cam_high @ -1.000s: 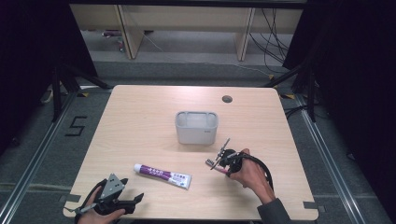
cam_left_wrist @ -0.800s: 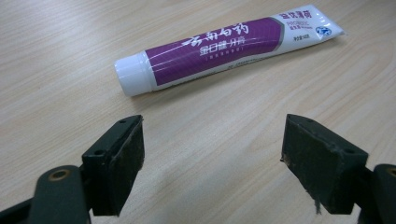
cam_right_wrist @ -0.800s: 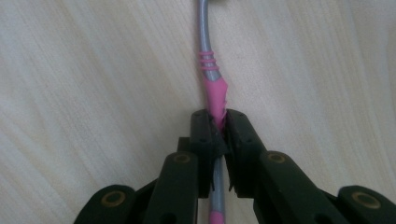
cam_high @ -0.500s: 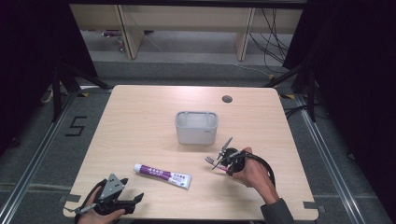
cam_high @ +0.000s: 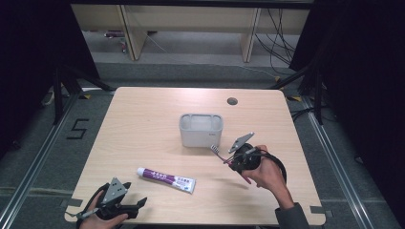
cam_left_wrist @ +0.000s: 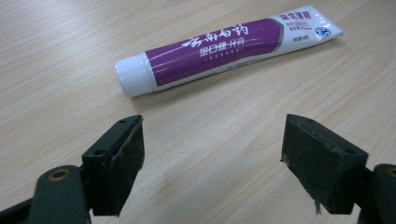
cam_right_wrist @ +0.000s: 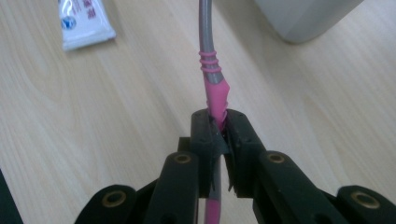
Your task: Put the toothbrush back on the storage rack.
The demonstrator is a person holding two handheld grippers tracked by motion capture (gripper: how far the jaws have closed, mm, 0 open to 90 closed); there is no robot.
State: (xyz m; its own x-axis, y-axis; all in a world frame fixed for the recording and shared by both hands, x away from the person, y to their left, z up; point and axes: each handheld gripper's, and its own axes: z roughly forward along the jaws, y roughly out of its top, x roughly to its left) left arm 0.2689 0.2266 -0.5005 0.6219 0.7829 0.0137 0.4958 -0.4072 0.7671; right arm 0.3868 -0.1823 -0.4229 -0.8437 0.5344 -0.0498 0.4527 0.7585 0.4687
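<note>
Right of the white holder (cam_high: 201,130), the right gripper (cam_high: 231,159) clenches a light, stiff, slippery toothbrush (cam_right_wrist: 211,79) mid-handle, while the left gripper (cam_left_wrist: 212,170) gapes empty.

The high view looks forward and down from above the near edge of the table (cam_high: 143,119) and takes in the whole top. The left gripper view sits very low and close to the wood, facing the toothpaste tube (cam_left_wrist: 224,44). The right gripper view looks down along its tool from near. All three views share this tube (cam_high: 166,179) (cam_right_wrist: 84,21).
</note>
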